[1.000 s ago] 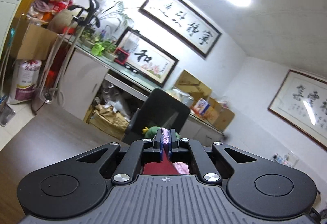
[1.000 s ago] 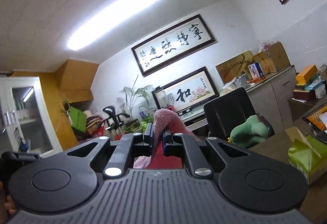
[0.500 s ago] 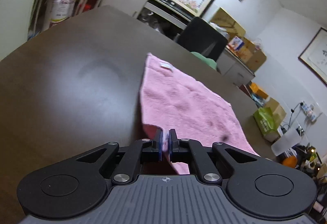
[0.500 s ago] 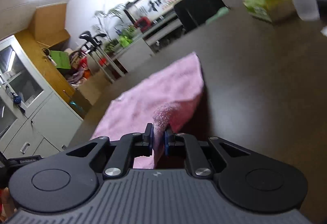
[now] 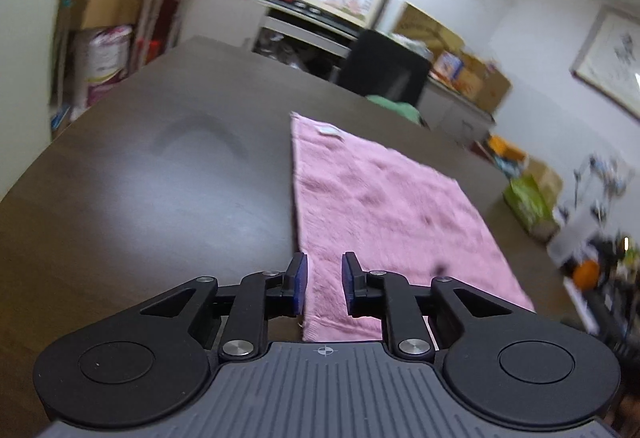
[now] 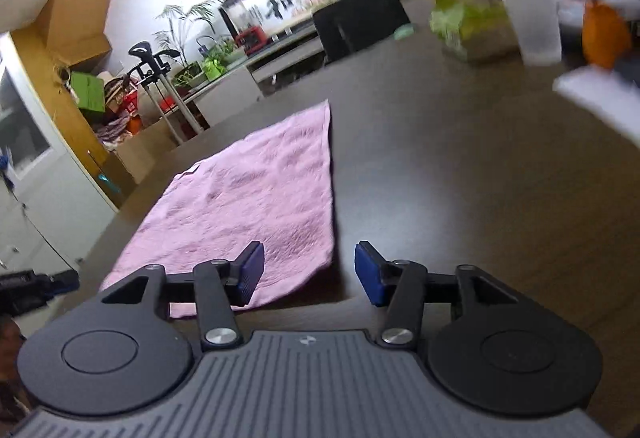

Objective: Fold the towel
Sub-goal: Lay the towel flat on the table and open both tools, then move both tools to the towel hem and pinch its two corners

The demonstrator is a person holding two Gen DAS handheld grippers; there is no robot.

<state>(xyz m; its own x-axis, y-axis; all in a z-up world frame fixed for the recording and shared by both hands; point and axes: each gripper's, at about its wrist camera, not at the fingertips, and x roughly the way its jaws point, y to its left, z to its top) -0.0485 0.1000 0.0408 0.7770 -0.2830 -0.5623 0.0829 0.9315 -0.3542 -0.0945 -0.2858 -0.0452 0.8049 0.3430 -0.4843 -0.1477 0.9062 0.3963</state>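
A pink towel [image 5: 380, 206] lies spread flat on the dark brown table [image 5: 160, 198], with a small white label near its far left corner. It also shows in the right wrist view [image 6: 264, 190]. My left gripper [image 5: 323, 284] is open just above the towel's near left corner, jaws apart with the towel edge between them. My right gripper [image 6: 308, 272] is open wide over the towel's near right corner, holding nothing.
A green bag [image 6: 468, 26], a translucent white cup [image 6: 528, 6] and an orange object [image 6: 604, 34] stand on the table's far right side. A black chair [image 5: 384, 70] stands behind the table. Cabinets, plants and boxes line the far wall.
Both grippers brought the towel down from the air, laid it flat on the table, then opened and let go of its near corners.
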